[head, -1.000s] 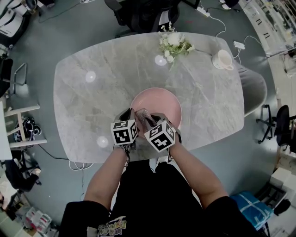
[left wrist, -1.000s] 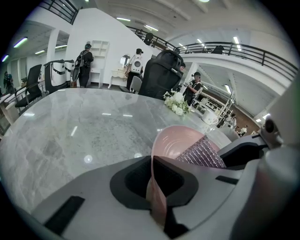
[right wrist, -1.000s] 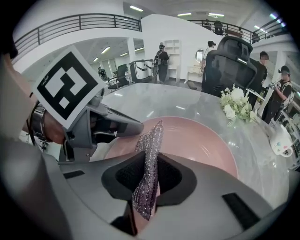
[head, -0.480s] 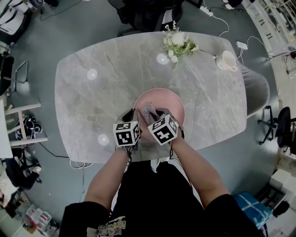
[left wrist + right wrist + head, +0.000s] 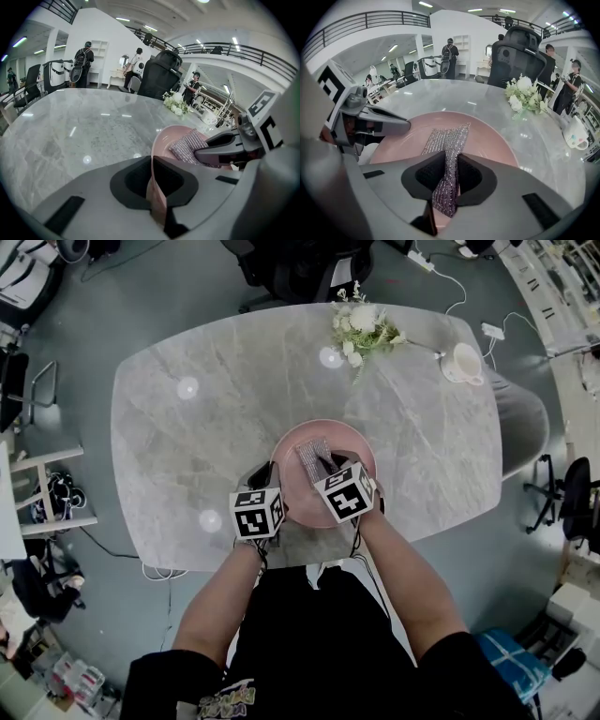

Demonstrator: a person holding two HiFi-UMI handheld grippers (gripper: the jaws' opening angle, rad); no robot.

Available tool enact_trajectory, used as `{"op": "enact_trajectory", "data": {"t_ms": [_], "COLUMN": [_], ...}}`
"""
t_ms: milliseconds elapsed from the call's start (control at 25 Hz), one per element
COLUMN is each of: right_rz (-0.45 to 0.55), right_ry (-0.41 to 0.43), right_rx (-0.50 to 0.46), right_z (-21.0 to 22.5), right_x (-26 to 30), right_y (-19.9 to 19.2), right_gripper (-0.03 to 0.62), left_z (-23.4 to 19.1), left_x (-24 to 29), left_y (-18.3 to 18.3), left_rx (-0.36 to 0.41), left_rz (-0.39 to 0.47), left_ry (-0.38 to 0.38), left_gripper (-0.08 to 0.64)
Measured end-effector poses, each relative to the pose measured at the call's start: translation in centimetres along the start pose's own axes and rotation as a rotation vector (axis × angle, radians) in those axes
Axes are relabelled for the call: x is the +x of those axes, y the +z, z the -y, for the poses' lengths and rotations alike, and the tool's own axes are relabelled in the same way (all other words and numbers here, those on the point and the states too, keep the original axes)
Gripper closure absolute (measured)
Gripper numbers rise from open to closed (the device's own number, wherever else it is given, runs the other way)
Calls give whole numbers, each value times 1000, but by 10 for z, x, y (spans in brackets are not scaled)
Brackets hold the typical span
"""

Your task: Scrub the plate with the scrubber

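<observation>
Seen from above, a person in a black top reaches both bare forearms forward over the near edge of a grey marble table (image 5: 187, 446), a gripper in each hand, both angled downward. The two marker cubes sit side by side, close together.

The left gripper (image 5: 157, 187) has its jaws closed tight on the near left rim of a pink plate (image 5: 354, 444), the thin edge pinched upright between the pads. The plate lies flat on the table just in front of the person.

The right gripper (image 5: 447, 180) is clamped on the near end of a silvery, glittering mesh scrubber (image 5: 449, 136). The cloth runs up from between the pads and spreads forward, lying flat on the plate's inner surface near its middle. This gripper hangs over the plate's near right part, its tips just right of the left gripper's, the two close but not touching.

Beyond the plate the tabletop is bare stone with small light reflections. At the far edge lies a spray of white flowers (image 5: 364, 329); to its right stands a white cup (image 5: 461, 362). A black office chair (image 5: 300, 268) stands behind the table's far side.
</observation>
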State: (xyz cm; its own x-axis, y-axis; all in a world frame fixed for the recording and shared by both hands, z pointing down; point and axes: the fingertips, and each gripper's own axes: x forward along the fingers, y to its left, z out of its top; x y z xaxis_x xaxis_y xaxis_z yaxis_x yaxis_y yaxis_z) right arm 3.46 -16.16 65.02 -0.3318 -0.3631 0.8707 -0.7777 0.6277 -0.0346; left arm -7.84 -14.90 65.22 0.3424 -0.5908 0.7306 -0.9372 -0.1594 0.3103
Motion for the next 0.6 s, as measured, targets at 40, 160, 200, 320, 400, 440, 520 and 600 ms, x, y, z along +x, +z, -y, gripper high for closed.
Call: {"op": "enact_trajectory", "data": {"t_ms": [40, 160, 200, 320, 400, 440, 520, 600], "right_rz": [-1, -5, -7, -15, -22, -26, -36, -49], "right_ry": [-7, -31, -40, -63, -77, -84, -102, -120], "right_rx": [8, 20, 20, 9, 0, -7, -28, -49], "right_z": [5, 18, 22, 31, 35, 37, 41, 46], "right_x": [-1, -3, -4, -6, -8, -9, -11, -13], "right_y": [-1, -3, -3, -4, -6, -6, -7, -8], "right_gripper": [514, 514, 514, 514, 515, 515, 515, 515], "left_z": [0, 1, 1, 1, 1, 0, 0, 0], "left_x": [0, 0, 0, 0, -1, -1, -1, 0], "left_y": [0, 1, 1, 1, 1, 1, 1, 1], "left_rx": [0, 1, 0, 2, 5, 5, 5, 5], "left_rz": [0, 0, 0, 2, 1, 0, 1, 2], "left_ry": [0, 0, 1, 0, 1, 1, 2, 3], "left_gripper": [532, 532, 532, 532, 532, 532, 532, 532]}}
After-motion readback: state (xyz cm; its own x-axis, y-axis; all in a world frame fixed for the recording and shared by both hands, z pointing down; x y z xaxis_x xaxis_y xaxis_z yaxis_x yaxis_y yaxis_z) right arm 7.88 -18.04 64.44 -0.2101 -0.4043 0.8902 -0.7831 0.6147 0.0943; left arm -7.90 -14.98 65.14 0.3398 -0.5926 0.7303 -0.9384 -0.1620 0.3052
